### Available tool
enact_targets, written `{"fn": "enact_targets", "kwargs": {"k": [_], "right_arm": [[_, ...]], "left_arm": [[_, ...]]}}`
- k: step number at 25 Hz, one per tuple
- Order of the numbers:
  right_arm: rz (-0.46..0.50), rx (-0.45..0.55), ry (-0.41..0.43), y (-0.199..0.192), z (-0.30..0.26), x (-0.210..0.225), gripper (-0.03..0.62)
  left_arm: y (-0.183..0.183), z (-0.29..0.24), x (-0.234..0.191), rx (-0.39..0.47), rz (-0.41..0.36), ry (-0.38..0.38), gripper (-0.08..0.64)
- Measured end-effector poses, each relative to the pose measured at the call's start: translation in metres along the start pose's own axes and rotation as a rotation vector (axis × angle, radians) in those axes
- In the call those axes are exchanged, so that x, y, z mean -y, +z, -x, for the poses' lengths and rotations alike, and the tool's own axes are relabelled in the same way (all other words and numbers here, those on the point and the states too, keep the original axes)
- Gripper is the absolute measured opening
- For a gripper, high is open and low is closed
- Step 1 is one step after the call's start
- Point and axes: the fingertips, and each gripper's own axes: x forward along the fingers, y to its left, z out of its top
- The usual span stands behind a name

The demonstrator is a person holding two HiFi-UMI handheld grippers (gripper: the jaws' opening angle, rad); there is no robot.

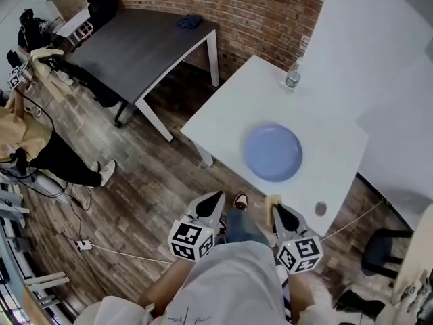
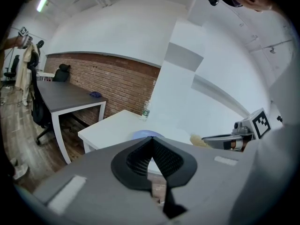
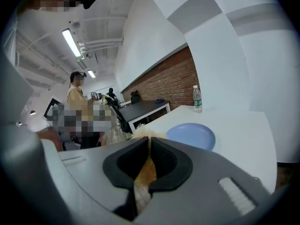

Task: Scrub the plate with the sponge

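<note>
Head view looks steeply down; gripper views level; plate [image 1: 272, 153] shared.

White bench [image 1: 338, 151] straight ahead of the right tool [image 1: 277, 212]; blue plate [image 1: 272, 152] flat on it just beyond the tool, small grey disc [image 1: 321, 208] right of the tool near the edge, water bottle [image 1: 292, 77] upright at far side

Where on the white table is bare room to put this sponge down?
On the white table, bare top lies between the water bottle and the blue plate, and left of the plate. Tightest at the near edge, between plate and small grey disc.
</note>
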Motion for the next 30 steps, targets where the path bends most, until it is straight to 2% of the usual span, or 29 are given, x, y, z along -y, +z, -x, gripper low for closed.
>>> {"fn": "enact_targets", "kwargs": {"k": [4,10,17,25,30], "right_arm": [[-0.009,0.017,-0.01,0.005,-0.011,0.008,0.023],[-0.024,-0.013,-0.036,0.011,-0.036,0.049,0.023],[-0.035,-0.023,-0.052,0.033,-0.071,0.074,0.023],[-0.054,-0.061,-0.053,0.041,-0.102,0.122,0.023],[-0.041,-0.095,-0.035,0.039,-0.125,0.135,0.022]], "left_arm": [[0.001,-0.012,-0.005,-0.035,-0.037,-0.009,0.017],[0.005,-0.058,-0.006,-0.063,-0.018,-0.025,0.017],[0.024,-0.099,-0.022,-0.089,-0.024,-0.047,0.017],[0.018,-0.153,-0.032,-0.161,-0.007,-0.029,0.017],[0.013,-0.173,-0.042,-0.179,0.01,-0.002,0.017]]}}
